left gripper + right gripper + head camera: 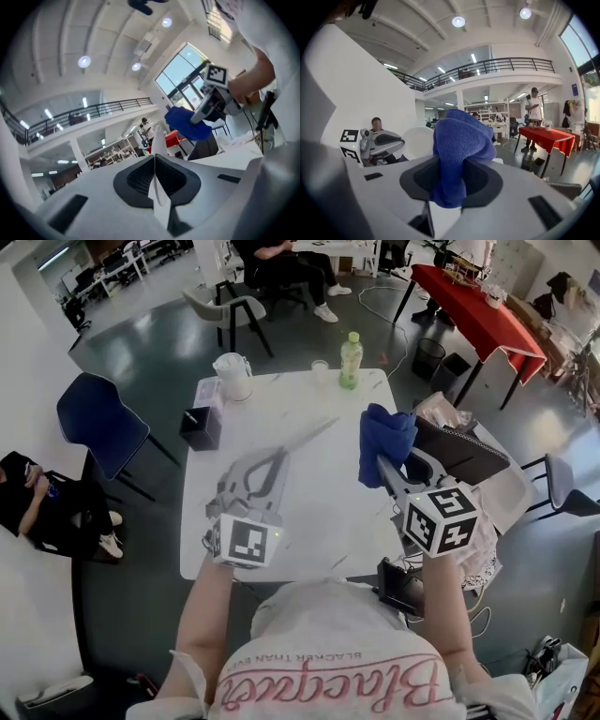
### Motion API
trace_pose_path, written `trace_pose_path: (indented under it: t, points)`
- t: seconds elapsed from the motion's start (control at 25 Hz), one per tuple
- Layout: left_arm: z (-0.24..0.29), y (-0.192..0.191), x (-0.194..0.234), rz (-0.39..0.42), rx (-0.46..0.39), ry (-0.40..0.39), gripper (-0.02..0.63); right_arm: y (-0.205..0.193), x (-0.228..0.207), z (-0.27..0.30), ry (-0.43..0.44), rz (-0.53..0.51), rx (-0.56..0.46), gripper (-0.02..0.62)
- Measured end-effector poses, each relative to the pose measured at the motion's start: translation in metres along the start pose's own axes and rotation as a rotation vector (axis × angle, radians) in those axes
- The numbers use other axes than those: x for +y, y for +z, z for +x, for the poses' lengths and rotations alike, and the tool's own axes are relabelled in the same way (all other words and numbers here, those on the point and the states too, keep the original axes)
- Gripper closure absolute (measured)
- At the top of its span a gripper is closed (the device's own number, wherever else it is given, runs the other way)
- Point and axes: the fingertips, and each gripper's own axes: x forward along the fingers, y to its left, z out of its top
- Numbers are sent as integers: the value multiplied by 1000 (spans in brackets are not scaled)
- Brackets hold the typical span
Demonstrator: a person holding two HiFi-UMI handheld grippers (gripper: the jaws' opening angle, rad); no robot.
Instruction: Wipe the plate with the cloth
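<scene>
My left gripper [279,463] is shut on the rim of a white plate [315,433], held on edge above the table. In the left gripper view the plate [158,159] shows as a thin white blade between the closed jaws. My right gripper [380,461] is shut on a bunched blue cloth [385,435], just right of the plate and apart from it. The cloth [459,145] fills the right gripper view's jaws, with the plate's round face [418,143] and the left gripper [379,143] to its left. The cloth [187,123] also hangs beyond the plate in the left gripper view.
On the white table [319,521] stand a green bottle [351,360], a small cup [321,371], a white jug [233,377] and a black box [201,427] along the far side. A blue chair [98,423] stands left, a bag-laden chair [459,451] right.
</scene>
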Motion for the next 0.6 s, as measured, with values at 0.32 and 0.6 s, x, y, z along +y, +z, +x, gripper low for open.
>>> trace_pose_path:
  t: [0.32, 0.6]
  points:
    - [4, 13, -20, 380, -50, -46, 594, 67, 24, -22, 181, -266, -88, 479]
    - [7, 22, -37, 538, -63, -70, 594, 90, 70, -22, 413, -595, -15, 479]
